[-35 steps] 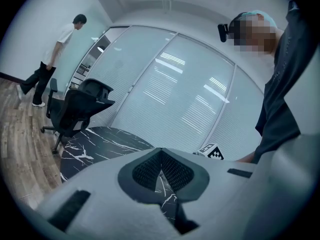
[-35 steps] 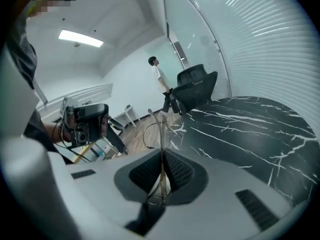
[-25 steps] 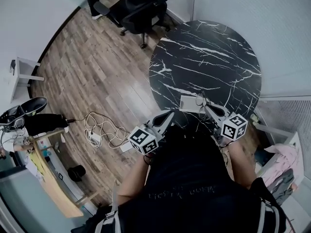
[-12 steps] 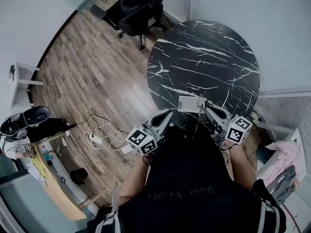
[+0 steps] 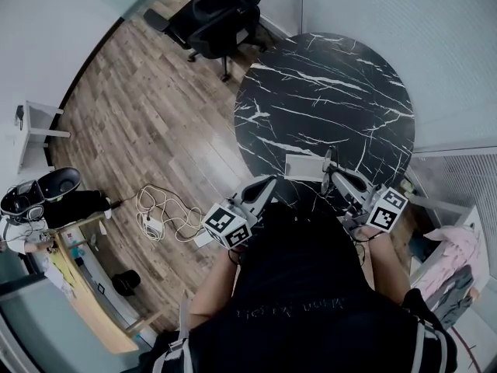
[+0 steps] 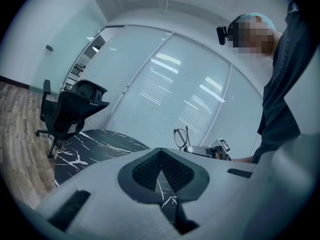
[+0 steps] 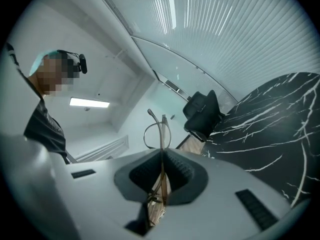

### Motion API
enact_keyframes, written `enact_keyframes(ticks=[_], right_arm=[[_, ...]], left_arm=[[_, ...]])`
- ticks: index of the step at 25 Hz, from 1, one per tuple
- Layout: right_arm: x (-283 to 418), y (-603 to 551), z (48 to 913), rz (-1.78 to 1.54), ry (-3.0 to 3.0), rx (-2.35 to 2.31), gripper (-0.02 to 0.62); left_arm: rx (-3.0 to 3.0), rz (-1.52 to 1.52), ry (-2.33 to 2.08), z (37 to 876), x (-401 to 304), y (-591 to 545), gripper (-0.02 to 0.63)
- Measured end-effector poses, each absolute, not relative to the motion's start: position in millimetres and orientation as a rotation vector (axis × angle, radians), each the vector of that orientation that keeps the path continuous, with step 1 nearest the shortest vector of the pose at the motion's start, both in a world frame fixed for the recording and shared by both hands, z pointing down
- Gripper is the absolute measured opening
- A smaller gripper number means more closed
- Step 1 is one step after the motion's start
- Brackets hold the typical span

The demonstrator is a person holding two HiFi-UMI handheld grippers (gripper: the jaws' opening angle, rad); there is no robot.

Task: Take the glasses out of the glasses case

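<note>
A light, flat glasses case (image 5: pixel 300 167) lies near the front edge of the round black marble table (image 5: pixel 326 92). My right gripper (image 5: pixel 331 174) is just to the right of the case and shut on the thin-framed glasses (image 5: pixel 328 158), which stand up out of the jaws. In the right gripper view the glasses (image 7: pixel 157 129) rise from between the closed pads (image 7: pixel 175 170) of the right gripper (image 7: pixel 161 156). My left gripper (image 5: pixel 269 183) hovers at the table's front edge, left of the case, shut and empty. The left gripper view shows the left gripper (image 6: pixel 161 155) with the glasses (image 6: pixel 181 138) beyond it.
A black office chair (image 5: pixel 225 6) stands on the wooden floor behind the table. Glass partition walls run along the right side. A cable bundle (image 5: pixel 159 208) lies on the floor to the left, beside a desk with clutter (image 5: pixel 70 239).
My right gripper has drifted a little to the right with the glasses, away from the case. The left gripper has barely moved.
</note>
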State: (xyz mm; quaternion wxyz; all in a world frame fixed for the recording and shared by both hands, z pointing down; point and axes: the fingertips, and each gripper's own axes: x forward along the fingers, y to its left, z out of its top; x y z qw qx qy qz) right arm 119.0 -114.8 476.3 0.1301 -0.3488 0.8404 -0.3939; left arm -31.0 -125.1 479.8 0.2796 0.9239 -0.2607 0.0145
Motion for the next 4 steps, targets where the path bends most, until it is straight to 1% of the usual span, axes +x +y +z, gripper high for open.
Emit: enact_keyframes(ticks=[4], right_arm=[[120.7,-116.0,469.1,-1.135,2.409,-0.979,0.031]], left_arm=[[2.480,0.037,-0.698,478.9,-32.7,-126.8,0.018]])
